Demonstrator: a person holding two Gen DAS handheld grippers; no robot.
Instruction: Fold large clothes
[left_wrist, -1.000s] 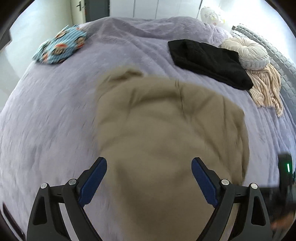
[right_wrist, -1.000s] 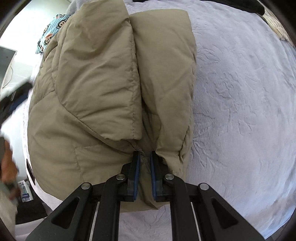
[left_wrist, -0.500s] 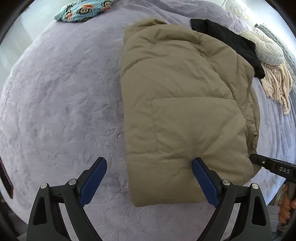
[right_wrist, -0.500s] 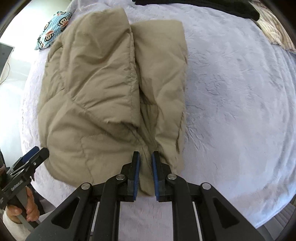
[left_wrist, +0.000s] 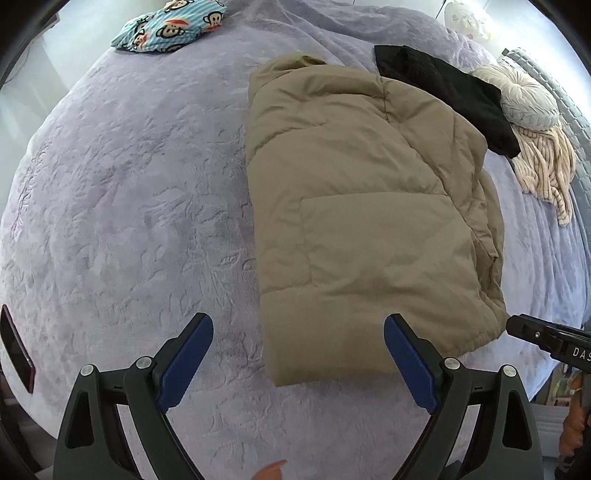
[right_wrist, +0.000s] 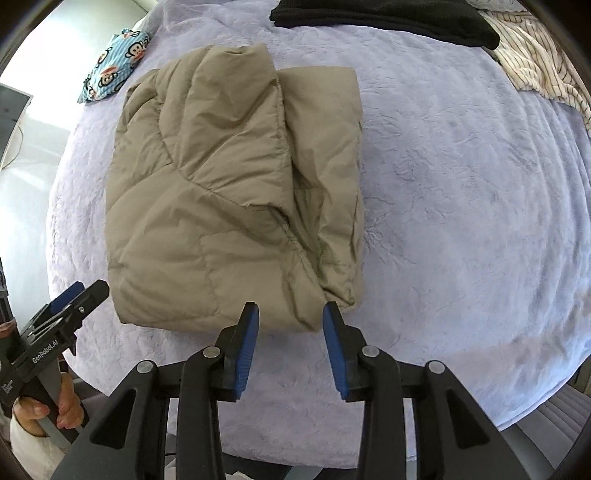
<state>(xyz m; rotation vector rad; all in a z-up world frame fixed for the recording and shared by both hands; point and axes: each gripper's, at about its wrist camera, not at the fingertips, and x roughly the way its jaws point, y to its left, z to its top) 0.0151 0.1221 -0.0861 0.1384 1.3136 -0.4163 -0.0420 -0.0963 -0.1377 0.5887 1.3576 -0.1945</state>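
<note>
Now I judge that I am between two folds: the jacket (left_wrist: 369, 206) lies already folded lengthwise into a long bundle on the blanket (left_wrist: 129, 184), and both my tools are free of it. My left gripper (left_wrist: 297, 356) is spread wide and holds nothing; the near hem of the jacket lies just ahead of it, more toward its right finger. My right gripper (right_wrist: 290, 332) is also released, its jaws parted with only the blanket between them, and the near right corner of the jacket lies just in front of its tips. I think the next move is to take the near hem at two corners, one with each gripper, and carry it away from me over the far end, so that the bundle becomes half as long. This calls for a deep bite, because the material is thick and puffy and may slip out or spring back. The jacket is khaki, padded, with stitched panels; its upper layer does not cover the lower one fully, and a strip stays uncovered on the right side, with a deep crease between them. Far ahead of both grippers lies a black garment (left_wrist: 450, 96), close to the far right part of the jacket.
</note>
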